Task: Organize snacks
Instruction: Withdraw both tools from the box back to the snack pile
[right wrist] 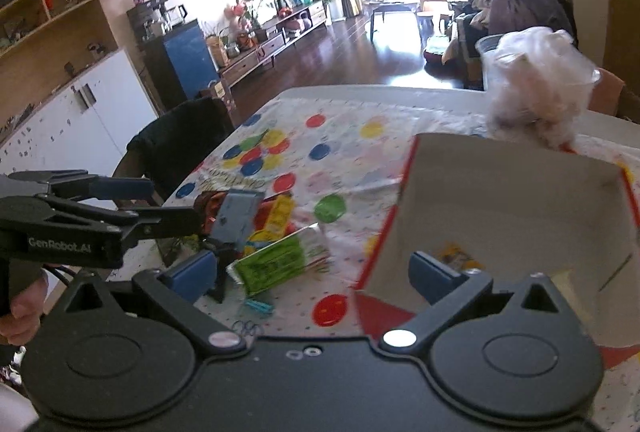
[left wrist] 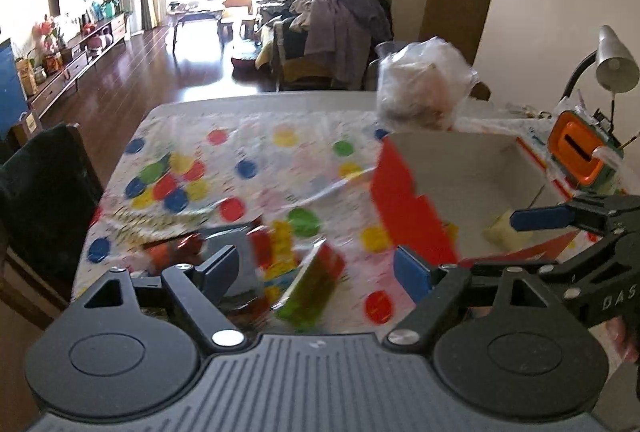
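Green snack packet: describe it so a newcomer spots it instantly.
Start at the big red-sided cardboard box on the polka-dot tablecloth. Just left of the box lies a small pile of snacks; the green snack packet is its nearest piece, a flat bright-green pack beside red and yellow wrappers.

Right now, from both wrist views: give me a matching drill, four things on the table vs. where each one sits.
Things:
1. green packet
2. red box
3. clear bag
4. orange case

Places:
A. behind the box, at the far table edge
B. under the desk lamp, right of the box
C. on the spotted cloth, between the left gripper fingers
D. open, under the right gripper

Pairs: 1-C, 2-D, 3-A, 4-B
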